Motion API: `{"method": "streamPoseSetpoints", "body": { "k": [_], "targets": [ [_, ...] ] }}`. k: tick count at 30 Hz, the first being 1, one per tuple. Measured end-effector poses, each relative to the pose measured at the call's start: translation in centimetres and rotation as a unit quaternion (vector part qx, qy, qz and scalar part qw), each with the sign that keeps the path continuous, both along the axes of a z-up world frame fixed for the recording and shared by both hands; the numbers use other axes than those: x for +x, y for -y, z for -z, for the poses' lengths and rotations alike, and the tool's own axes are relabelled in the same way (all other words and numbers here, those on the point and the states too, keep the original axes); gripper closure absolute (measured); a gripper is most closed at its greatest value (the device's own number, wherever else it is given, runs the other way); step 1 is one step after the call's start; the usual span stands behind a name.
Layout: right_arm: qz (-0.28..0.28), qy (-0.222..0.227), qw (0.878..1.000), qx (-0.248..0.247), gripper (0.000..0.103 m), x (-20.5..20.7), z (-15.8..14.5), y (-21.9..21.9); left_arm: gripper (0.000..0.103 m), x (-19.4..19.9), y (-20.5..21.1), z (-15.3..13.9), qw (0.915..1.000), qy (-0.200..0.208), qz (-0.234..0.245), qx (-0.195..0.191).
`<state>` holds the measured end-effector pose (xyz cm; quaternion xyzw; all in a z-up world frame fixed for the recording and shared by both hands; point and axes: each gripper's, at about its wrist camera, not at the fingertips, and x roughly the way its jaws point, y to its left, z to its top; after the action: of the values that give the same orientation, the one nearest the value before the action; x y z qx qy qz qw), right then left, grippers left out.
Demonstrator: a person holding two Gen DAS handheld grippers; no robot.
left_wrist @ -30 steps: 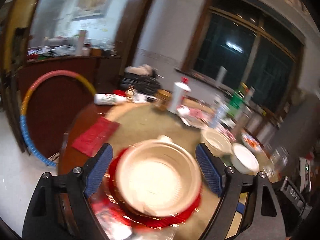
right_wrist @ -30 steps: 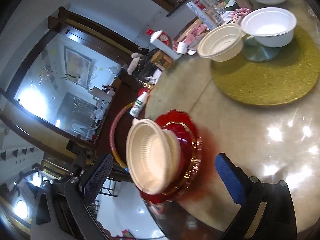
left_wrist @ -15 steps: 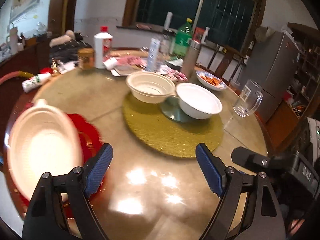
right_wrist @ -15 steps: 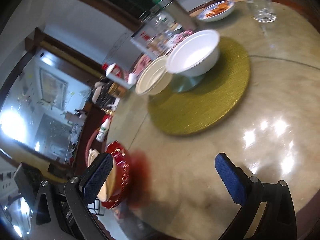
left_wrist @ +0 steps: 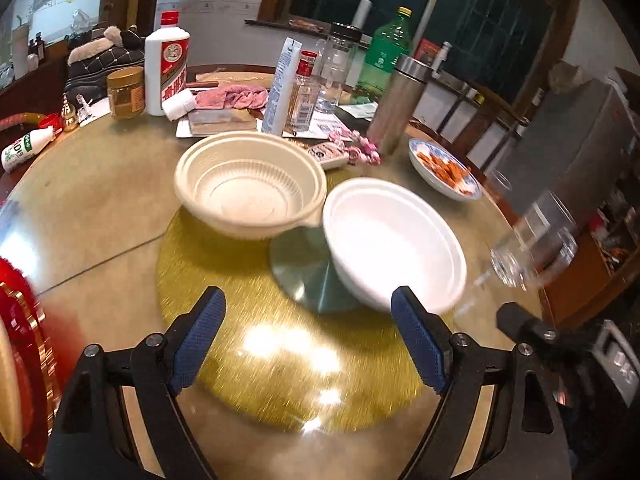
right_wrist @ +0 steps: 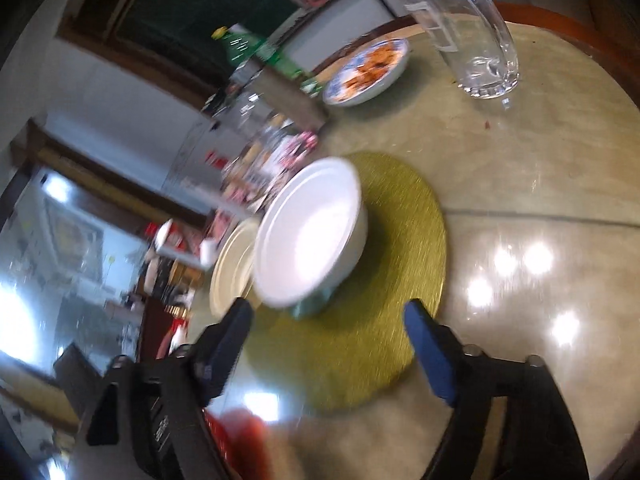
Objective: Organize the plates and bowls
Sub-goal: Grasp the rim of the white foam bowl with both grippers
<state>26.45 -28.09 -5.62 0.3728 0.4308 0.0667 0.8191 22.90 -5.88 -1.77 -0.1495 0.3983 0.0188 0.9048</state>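
Currently I note: left tool [left_wrist: 308, 332] spread, nothing between its fingers | right tool [right_wrist: 328, 326] closing, nothing between | white bowl [left_wrist: 394, 240] and cream ribbed bowl [left_wrist: 250, 186] side by side on gold mat [left_wrist: 224, 280], counter [left_wrist: 92, 200] centre | red plate [left_wrist: 16, 360] at left edge.

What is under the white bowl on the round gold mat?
The white foam bowl rests on a shiny grey-green disc lying on the round gold mat. The disc's part beneath the bowl is hidden.
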Motion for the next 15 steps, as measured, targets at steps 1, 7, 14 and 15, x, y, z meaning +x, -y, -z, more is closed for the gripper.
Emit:
{"method": "streamPoseSetpoints", "body": {
  "k": [1, 7, 14, 15],
  "targets": [
    [0.001, -0.006, 1.0, 0.001, 0.036, 1.0, 0.4, 0.1, 0.018, 0.5, 0.1, 0.2, 1.0, -0.003, -0.003, 0.001],
    [0.017, -0.017, 1.0, -0.017, 0.041, 5.1, 1.5, 0.1, 0.018, 4.1, 1.3, 2.1, 0.9993, -0.03, -0.018, 0.012],
    [0.014, -0.007, 0.998, -0.054, 0.097, 2.5, 2.0, -1.1, 0.09, 3.0, 2.7, 2.9, 0.9969, -0.039, 0.029, 0.062],
    [0.016, 0.0, 0.999, -0.052, 0.097, 1.4, 1.8, -1.1, 0.091, 2.4, 2.5, 2.8, 0.9974, -0.038, 0.029, 0.054]
  ]
}}
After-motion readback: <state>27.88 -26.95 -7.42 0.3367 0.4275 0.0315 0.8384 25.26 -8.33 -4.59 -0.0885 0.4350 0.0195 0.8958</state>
